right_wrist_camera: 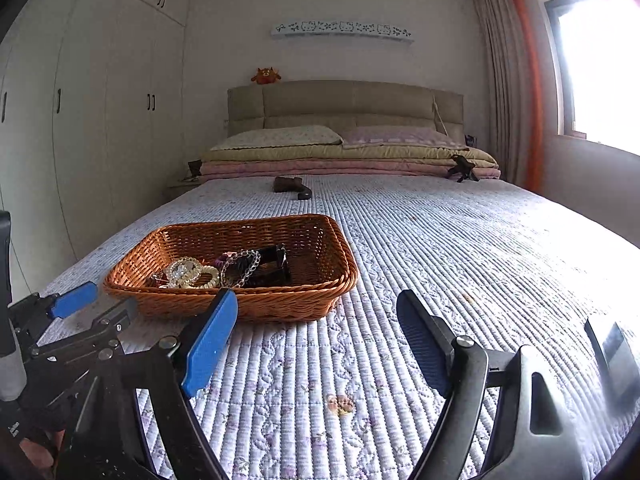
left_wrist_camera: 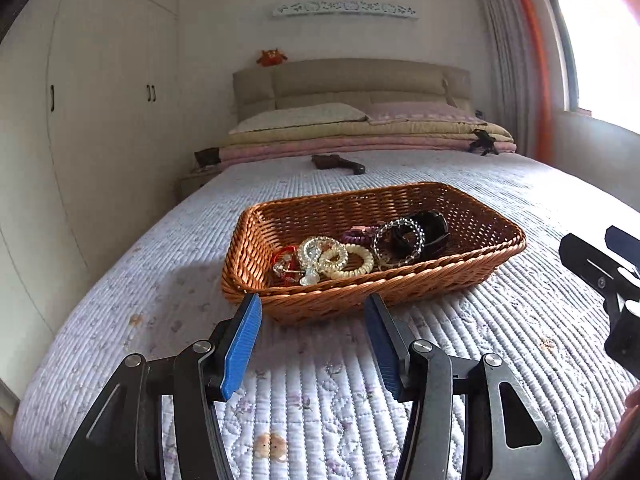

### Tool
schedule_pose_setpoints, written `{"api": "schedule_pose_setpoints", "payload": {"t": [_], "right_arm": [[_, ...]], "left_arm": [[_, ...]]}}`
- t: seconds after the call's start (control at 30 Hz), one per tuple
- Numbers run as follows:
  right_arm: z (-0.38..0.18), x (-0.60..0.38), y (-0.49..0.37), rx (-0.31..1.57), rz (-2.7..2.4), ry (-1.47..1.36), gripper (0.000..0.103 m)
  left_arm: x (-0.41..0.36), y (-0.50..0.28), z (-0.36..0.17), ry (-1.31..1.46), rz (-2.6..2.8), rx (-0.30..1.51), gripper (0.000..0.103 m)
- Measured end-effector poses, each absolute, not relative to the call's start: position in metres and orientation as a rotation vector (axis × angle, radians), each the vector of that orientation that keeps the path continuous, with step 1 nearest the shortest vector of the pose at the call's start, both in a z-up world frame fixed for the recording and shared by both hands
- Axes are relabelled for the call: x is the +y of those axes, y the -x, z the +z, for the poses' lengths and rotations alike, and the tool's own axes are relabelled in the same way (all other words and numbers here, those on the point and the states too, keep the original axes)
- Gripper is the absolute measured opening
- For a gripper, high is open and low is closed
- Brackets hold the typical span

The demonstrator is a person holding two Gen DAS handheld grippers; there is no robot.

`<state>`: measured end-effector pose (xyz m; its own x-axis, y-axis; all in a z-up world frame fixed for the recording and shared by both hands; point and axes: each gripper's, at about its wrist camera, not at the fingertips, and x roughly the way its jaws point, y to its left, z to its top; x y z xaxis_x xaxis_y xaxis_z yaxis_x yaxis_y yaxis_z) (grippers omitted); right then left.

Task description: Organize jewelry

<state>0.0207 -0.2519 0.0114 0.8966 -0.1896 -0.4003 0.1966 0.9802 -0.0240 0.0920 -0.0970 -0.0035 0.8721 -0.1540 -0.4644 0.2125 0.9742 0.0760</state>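
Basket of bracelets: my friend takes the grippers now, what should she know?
Left gripper: open, holding nothing, right in front of the basket.
Right gripper: open wide, holding nothing, over the quilt beside the basket.
Bracelets and hair ties lie heaped in the basket.
Done: nothing of the jewelry lies on the quilt.
Left: cannot tell; maybe sort the heap.

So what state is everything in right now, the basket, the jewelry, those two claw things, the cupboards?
Basket: upright on the bed, holding jewelry.
Jewelry: piled loose inside the basket, untouched.
Left gripper: open, empty, just short of the basket.
Right gripper: open wide, empty, over the quilt.
Wardrobe: doors shut.
Curtain: drawn aside.
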Motion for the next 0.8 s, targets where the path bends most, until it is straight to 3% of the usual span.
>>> {"api": "schedule_pose_setpoints", "payload": {"t": [0.8], "right_arm": [[0.001, -0.254, -0.026, 0.453, -0.208, -0.027, 0.091]], "left_arm": [[-0.093, -0.091, -0.008, -0.094, -0.185, 0.466, 0.067]]}}
